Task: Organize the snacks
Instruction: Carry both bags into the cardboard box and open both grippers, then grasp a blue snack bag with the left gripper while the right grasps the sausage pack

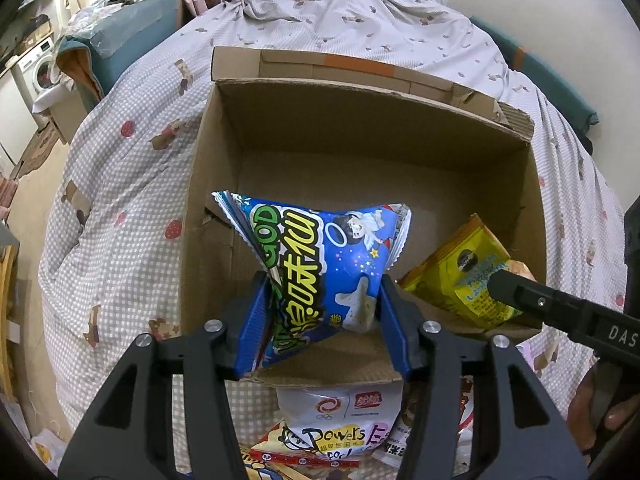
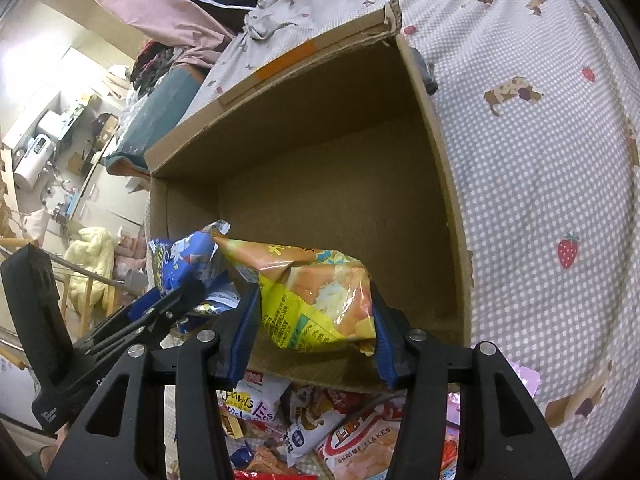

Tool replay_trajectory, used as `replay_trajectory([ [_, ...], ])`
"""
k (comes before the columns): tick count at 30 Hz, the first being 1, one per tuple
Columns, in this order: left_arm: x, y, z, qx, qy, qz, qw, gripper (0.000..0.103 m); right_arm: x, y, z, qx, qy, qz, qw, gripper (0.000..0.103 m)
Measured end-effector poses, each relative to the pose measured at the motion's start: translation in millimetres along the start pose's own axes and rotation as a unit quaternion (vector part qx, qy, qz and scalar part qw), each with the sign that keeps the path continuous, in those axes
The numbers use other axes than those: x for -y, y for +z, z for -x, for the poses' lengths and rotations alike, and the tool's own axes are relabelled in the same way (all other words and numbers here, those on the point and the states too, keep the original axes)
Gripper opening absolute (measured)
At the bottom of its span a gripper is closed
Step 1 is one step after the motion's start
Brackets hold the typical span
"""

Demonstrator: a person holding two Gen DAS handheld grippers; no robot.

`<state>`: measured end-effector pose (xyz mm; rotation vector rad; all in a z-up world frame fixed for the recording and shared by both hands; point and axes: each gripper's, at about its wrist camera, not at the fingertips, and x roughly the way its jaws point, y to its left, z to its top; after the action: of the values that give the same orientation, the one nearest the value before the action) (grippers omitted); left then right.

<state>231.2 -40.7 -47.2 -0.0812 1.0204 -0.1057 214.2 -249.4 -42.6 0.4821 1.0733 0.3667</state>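
In the left wrist view, my left gripper (image 1: 324, 316) pinched a blue snack bag (image 1: 320, 268) between its blue pads, holding it over the near edge of the open cardboard box (image 1: 360, 128). The bag was puffed, glossy blue with yellow-green lettering, a cartoon figure and small stars, its crimped top edge splayed wide above the pinch. To the right, a yellow snack bag (image 1: 468, 272) hung inside the box's near right corner, with my right gripper (image 1: 520, 296) reaching in from the frame edge; only one black finger of it showed there, so its grip was not readable from this side. Below the box lay a pile of loose snack packets (image 1: 340, 428), mostly hidden behind my gripper's frame. The box sat on a checked bedspread (image 1: 132, 208).

In the right wrist view, my right gripper (image 2: 314, 332) was clamped on the yellow snack bag (image 2: 316, 296), a crinkled yellow and orange pouch with fine print too small to read. The blue snack bag (image 2: 180, 264) showed at left, partly covered by my left gripper (image 2: 160, 312). The box (image 2: 440, 160) interior beyond looked bare. The packets (image 2: 352, 436) below were cut off by the frame.
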Motion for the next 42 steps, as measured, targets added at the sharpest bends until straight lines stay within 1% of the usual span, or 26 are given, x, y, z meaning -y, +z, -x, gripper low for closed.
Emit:
replay_trajectory([
  [2,1,0,2,0.002,0.001,-0.002,1.0000,0.051,0,2,1,0.002,0.005,-0.003,1.000,0.055],
  [3,1,0,3,0.005,0.000,-0.004,1.0000,0.055,0,2,2,0.004,0.008,-0.004,1.000,0.058],
  [5,1,0,6,0.012,0.001,-0.002,0.9999,0.064,-1,3,7,0.017,0.012,-0.003,1.000,0.068],
  [6,0,0,8,0.019,-0.003,0.000,0.9998,0.072,0,3,10,0.023,0.013,-0.001,1.000,0.078],
  [7,0,1,9,0.023,-0.004,0.003,0.9997,0.080,-1,4,14,0.033,0.012,0.003,0.999,0.085],
  [9,-1,1,12,0.028,-0.003,0.007,0.9996,0.089,-3,5,18,0.041,0.015,0.008,0.999,0.087],
  [10,-1,1,12,0.030,-0.002,0.007,0.9995,0.090,-3,5,20,0.043,0.023,0.009,0.999,0.089],
  [12,0,1,13,0.032,0.000,0.006,0.9995,0.090,-2,5,21,0.046,0.025,0.010,0.999,0.091],
  [21,-1,1,19,0.044,-0.001,0.009,0.9990,0.090,-5,8,23,0.051,0.021,0.015,0.998,0.091],
  [26,-2,-1,33,0.057,-0.003,0.007,0.9984,0.090,-6,8,35,0.066,0.021,0.016,0.997,0.091],
  [32,-10,-4,57,0.068,-0.015,0.021,0.9974,0.090,-6,1,61,0.088,0.024,0.014,0.996,0.091],
  [34,-11,-6,63,0.072,-0.013,0.018,0.9971,0.090,-7,-4,69,0.092,0.023,0.016,0.995,0.091],
  [37,-15,-13,76,0.089,0.004,0.008,0.9960,0.090,-6,-15,80,0.092,0.020,0.013,0.995,0.091],
  [39,-24,-21,84,0.096,0.014,0.014,0.9952,0.090,-7,-21,86,0.093,0.021,0.016,0.995,0.091],
  [42,-39,-31,89,0.088,0.014,0.034,0.9955,0.090,-4,-29,94,0.096,0.018,0.015,0.995,0.091],
])
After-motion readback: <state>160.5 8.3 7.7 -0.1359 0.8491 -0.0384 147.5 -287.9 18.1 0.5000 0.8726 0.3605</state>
